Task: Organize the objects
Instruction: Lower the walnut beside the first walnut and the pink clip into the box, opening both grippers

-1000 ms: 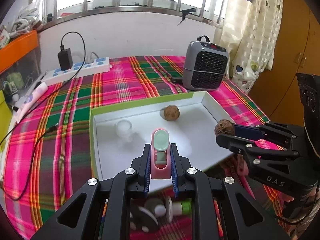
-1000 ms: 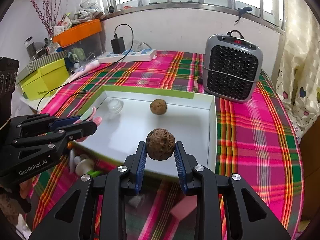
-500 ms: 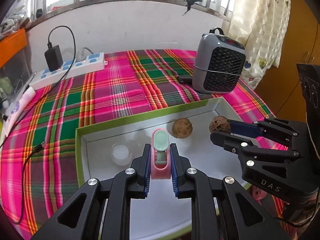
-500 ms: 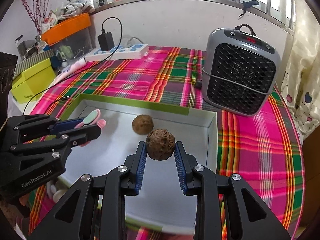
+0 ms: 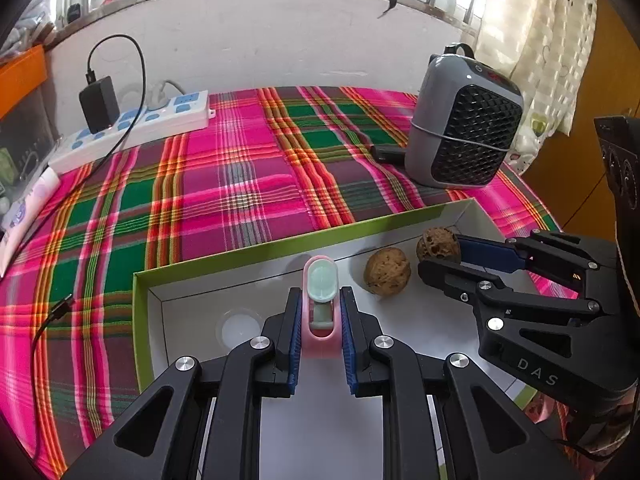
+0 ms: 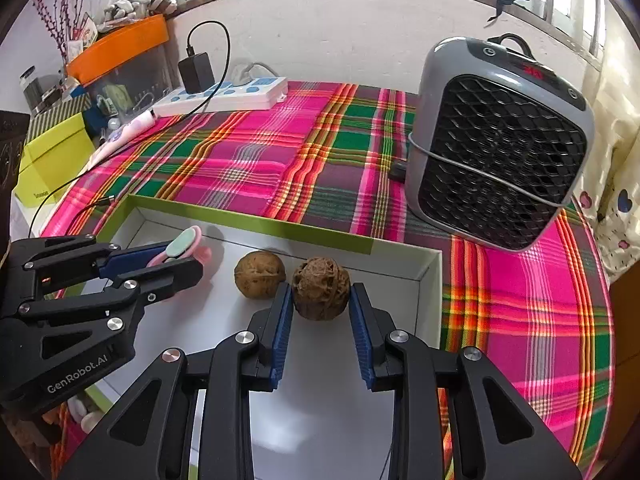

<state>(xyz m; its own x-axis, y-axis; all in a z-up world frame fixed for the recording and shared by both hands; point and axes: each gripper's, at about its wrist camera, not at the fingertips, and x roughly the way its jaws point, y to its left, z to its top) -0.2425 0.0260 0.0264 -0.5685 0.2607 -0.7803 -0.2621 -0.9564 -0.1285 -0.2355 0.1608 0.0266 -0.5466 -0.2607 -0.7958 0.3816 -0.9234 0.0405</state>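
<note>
My left gripper (image 5: pixel 319 300) is shut on a pink holder with a pale green top (image 5: pixel 320 280) and holds it inside the white box with a green rim (image 5: pixel 240 248). My right gripper (image 6: pixel 322 300) has its jaws a little wider than a dark wrinkled walnut (image 6: pixel 320 292) that rests on the box floor between its fingers. A smoother walnut (image 6: pixel 259 274) lies just left of it; it also shows in the left wrist view (image 5: pixel 387 270). A small clear cup (image 5: pixel 239 326) stands in the box at the left.
A grey fan heater (image 6: pixel 496 140) stands behind the box at the right. A white power strip (image 5: pixel 132 132) with a black charger lies at the back left. Small items (image 6: pixel 84 412) lie on the plaid cloth in front of the box. Boxes stand far left.
Both grippers moved forward over the box toward its far wall. The dark walnut came down next to the smoother one, and the right jaws have widened around it.
</note>
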